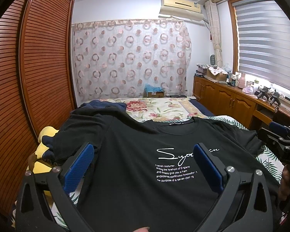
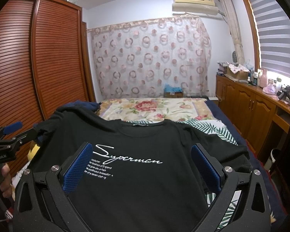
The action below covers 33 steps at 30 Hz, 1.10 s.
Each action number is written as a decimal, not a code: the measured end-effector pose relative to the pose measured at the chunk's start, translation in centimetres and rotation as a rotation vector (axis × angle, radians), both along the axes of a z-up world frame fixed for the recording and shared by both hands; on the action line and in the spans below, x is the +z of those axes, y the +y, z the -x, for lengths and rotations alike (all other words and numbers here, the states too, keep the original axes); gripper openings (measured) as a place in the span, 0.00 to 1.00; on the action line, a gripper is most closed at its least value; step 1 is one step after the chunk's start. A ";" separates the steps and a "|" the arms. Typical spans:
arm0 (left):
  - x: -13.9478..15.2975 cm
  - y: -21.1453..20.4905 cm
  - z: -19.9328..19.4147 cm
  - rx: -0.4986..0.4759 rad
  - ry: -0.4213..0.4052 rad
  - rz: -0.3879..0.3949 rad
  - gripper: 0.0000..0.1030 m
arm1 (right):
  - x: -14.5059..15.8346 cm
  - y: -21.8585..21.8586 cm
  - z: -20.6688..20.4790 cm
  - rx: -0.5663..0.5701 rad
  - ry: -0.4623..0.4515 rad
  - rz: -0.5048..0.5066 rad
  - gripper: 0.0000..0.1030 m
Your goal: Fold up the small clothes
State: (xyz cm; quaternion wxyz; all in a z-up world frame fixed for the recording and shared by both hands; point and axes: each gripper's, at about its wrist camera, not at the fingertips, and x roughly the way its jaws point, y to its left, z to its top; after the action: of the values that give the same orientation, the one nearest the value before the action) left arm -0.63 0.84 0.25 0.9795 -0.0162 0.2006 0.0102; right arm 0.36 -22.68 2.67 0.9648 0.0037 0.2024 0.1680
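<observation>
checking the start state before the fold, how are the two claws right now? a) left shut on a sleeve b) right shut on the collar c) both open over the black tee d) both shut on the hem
c: the left claw and right claw both stand wide open above the black t-shirt, which lies front up with nothing pinched between the blue pads.

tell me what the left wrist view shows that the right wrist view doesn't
Only the left wrist view shows the right claw at its right edge, and a yellow and navy garment bunched beside the shirt's left sleeve. Its print is partly hidden behind a blue pad.

Only the right wrist view shows the left claw at its left edge, the hand holding it, and the whole word "Superman".

Both show the black t-shirt spread face up on the floral bedspread, with each view's own claw open above it.
</observation>
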 end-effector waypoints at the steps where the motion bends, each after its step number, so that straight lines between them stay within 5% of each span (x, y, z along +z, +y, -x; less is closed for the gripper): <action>1: 0.0 -0.1 0.0 0.001 0.000 -0.001 1.00 | 0.1 -0.1 0.0 0.000 0.000 0.000 1.00; 33: 1.9 0.3 0.2 0.000 -0.015 -0.012 1.00 | 0.0 0.0 0.0 0.001 -0.003 0.000 1.00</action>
State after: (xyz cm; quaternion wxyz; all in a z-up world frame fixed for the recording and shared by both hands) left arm -0.87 1.15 2.13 0.9810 -0.0102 0.1934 0.0116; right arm 0.31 -22.67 2.63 0.9650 0.0030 0.2008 0.1686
